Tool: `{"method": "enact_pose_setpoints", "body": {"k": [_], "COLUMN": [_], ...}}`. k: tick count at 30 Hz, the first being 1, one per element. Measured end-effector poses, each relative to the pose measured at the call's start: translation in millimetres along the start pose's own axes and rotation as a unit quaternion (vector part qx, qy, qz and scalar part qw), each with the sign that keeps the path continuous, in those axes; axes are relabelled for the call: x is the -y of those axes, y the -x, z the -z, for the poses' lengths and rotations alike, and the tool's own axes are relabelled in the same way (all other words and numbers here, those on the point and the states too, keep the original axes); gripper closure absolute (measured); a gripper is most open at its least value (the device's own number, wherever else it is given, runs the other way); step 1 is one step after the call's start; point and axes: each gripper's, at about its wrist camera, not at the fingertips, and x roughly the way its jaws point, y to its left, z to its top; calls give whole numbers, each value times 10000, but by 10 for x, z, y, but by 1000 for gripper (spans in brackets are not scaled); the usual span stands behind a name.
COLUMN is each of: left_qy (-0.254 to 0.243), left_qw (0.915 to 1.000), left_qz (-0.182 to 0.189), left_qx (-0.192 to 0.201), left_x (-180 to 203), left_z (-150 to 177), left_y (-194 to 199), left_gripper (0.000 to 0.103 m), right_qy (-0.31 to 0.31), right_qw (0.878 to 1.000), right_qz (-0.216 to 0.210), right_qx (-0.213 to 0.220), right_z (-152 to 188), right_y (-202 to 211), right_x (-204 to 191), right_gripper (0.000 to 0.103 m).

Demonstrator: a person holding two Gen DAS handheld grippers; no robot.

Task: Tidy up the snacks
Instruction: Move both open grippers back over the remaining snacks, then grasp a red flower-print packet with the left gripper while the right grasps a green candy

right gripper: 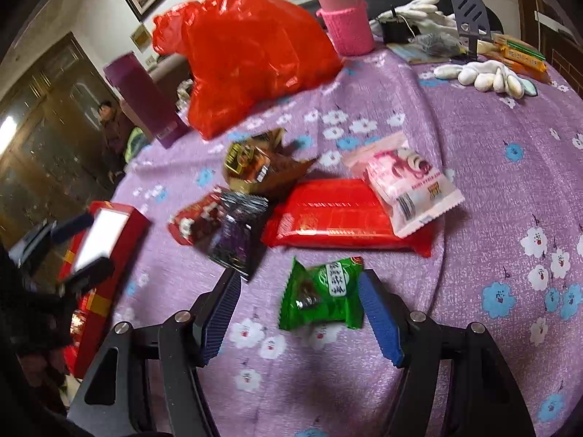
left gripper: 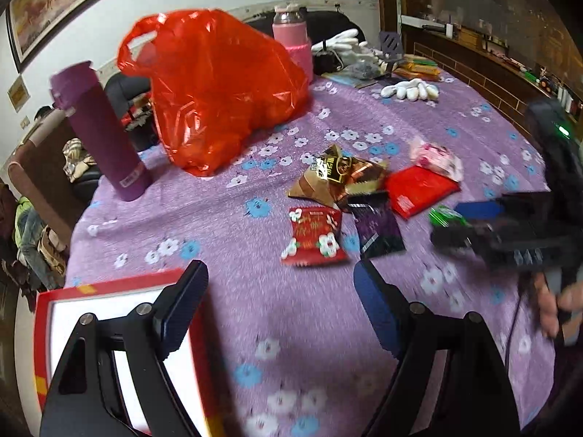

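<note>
A person works over a counter (right gripper: 473, 182) draped in purple flowered cloth, a two-finger tool in each hand, sorting a loose pile of snacks. The right gripper (right gripper: 299, 311) hangs with its jaws released around a green packet (right gripper: 322, 296); the packet lies on the cloth between them, seemingly close to the right-hand pad, though the blur leaves contact unclear. The left gripper (left gripper: 278, 307) is also released and holds nothing, poised beside a red box (left gripper: 120, 298) with a white inside at the counter's edge.

The rest of the pile lies just beyond: a flat red pack (right gripper: 346, 215) with a pink packet (right gripper: 404, 185) resting on it, a purple packet (right gripper: 237, 233) overlapping a red flowered packet (right gripper: 193, 218), and a brown-gold packet (right gripper: 255, 167).

The risk here looks plain. The green packet is thin and slick, so jaws closing off-centre could squeeze it sideways or only pinch a crimped edge. The box sits near the edge, and a nudge from the left tool could shift it.

The right wrist view shows the green packet whole and the box's red side wall. The left wrist view nearly hides that packet behind the right tool, but shows the purple bottle (left gripper: 102, 134) whole, cap and all, beside the red plastic bag (left gripper: 218, 91).
</note>
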Motion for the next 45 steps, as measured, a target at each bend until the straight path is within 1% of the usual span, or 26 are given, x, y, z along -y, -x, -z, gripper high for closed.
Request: {"method": "enact_pose_setpoints", "body": {"k": [3, 4, 10, 13, 15, 16, 19, 23, 25, 26, 27, 29, 30, 31, 34, 38, 45], "left_qy": [-141, -204, -451, -480, -451, -452, -483, -409, -404, -336, -273, -156, -147, -150, -260, -244, -139], "left_qw": [9997, 9996, 9986, 9981, 9978, 9977, 9971, 9966, 9964, 9968, 9969, 9968, 9968, 9968, 9975, 9975, 9983], "left_qz": [-162, -155, 116, 163, 222, 230, 274, 368, 435, 483, 518, 597, 609, 632, 515, 559, 559], "left_qx": [-104, -135, -250, -357, -421, -447, -524, -615, -610, -545, -535, -507, -487, -462, -397, -361, -124], "left_x": [61, 91, 253, 270, 256, 249, 241, 225, 227, 212, 199, 180, 185, 200, 268, 295, 329], "left_z": [-76, -92, -162, -202, -226, -237, -262, -263, -246, -247, -250, -257, -260, -260, -251, -207, -17], "left_y": [-189, -234, -413, -517, -583, -615, -708, -832, -870, -872, -882, -890, -888, -881, -853, -799, -516], "left_gripper": [21, 21, 21, 21, 21, 21, 21, 22, 26, 32, 35, 50, 54, 61, 65, 69, 73], "right_qy": [138, 201, 672, 916, 1040, 1064, 1012, 894, 832, 812, 789, 790, 793, 781, 743, 695, 374], "right_qw": [9998, 9996, 9957, 9915, 9887, 9881, 9889, 9912, 9923, 9926, 9929, 9929, 9928, 9930, 9933, 9940, 9983], "right_qz": [118, 175, 641, 928, 1078, 1113, 1083, 978, 919, 903, 884, 886, 890, 885, 877, 841, 435], "right_qx": [-1, 6, 28, 24, 41, 48, 63, 70, 74, 74, 75, 74, 75, 76, 81, 84, 97], "right_z": [8, 9, 61, 84, 101, 101, 89, 66, 54, 54, 52, 56, 57, 56, 50, 53, 20], "right_y": [-27, -35, -90, -121, -127, -129, -114, -99, -94, -92, -88, -87, -88, -87, -87, -72, -19], "right_x": [-29, -47, -204, -270, -293, -296, -260, -212, -189, -186, -182, -188, -191, -190, -181, -165, -45], "right_gripper": [33, 34, 36, 41, 47, 51, 55, 56, 56, 56, 56, 56, 56, 57, 60, 64, 66]}}
